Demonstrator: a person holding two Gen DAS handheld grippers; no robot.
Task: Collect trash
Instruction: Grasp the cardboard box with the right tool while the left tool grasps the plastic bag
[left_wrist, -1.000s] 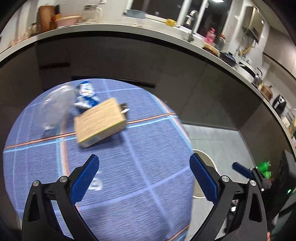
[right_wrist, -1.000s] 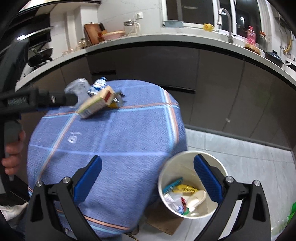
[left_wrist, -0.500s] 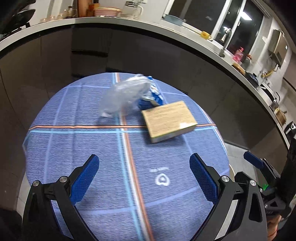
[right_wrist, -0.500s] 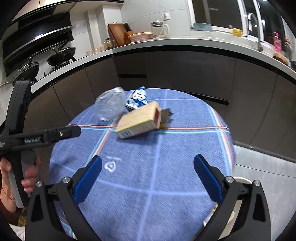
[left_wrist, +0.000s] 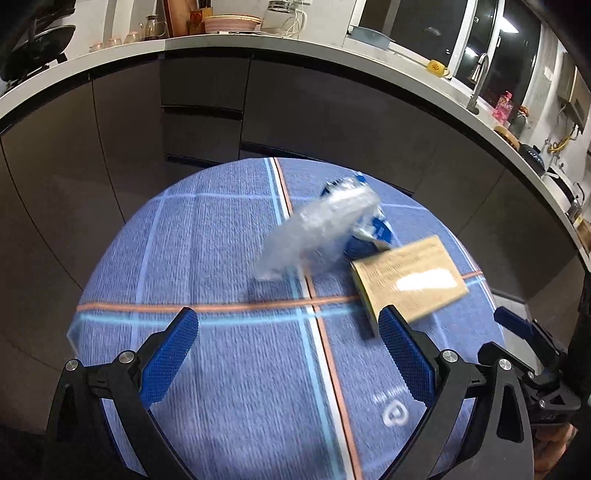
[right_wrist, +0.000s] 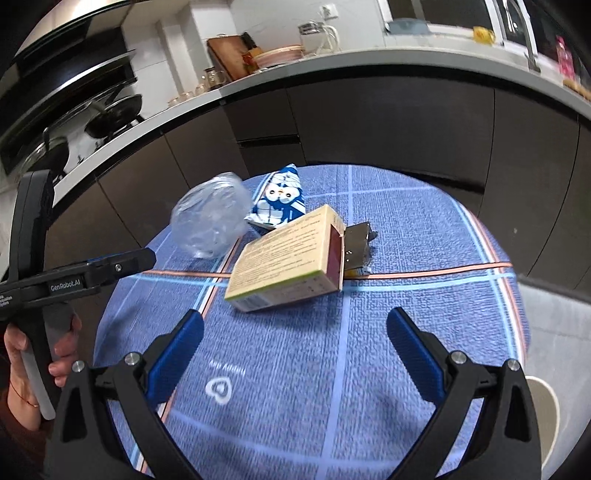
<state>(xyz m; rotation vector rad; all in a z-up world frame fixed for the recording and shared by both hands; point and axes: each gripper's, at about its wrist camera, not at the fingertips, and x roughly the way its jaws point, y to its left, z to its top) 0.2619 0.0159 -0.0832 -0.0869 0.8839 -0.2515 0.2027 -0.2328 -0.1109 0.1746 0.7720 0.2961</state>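
On the round table with the blue checked cloth (left_wrist: 221, 258) (right_wrist: 406, 332) lies a heap of trash. A crumpled clear plastic bag (left_wrist: 317, 232) (right_wrist: 210, 218) sits beside a blue penguin snack packet (right_wrist: 280, 199) (left_wrist: 369, 229). A tan cardboard box (left_wrist: 410, 280) (right_wrist: 288, 262) lies in front of them, with a dark foil wrapper (right_wrist: 356, 245) at its right end. My left gripper (left_wrist: 288, 354) hangs open above the cloth, short of the plastic bag. My right gripper (right_wrist: 295, 350) is open too, just short of the box. Both are empty.
A white bin rim (right_wrist: 543, 398) shows at the table's right side near the floor. Dark cabinets under a pale countertop (left_wrist: 332, 51) curve behind the table. A hand (right_wrist: 22, 354) holds the left gripper's handle at the table's left edge.
Both grippers have swung left from the bin side toward the table and come closer to the trash heap, staying open. The bin has slid nearly out of the right wrist view.
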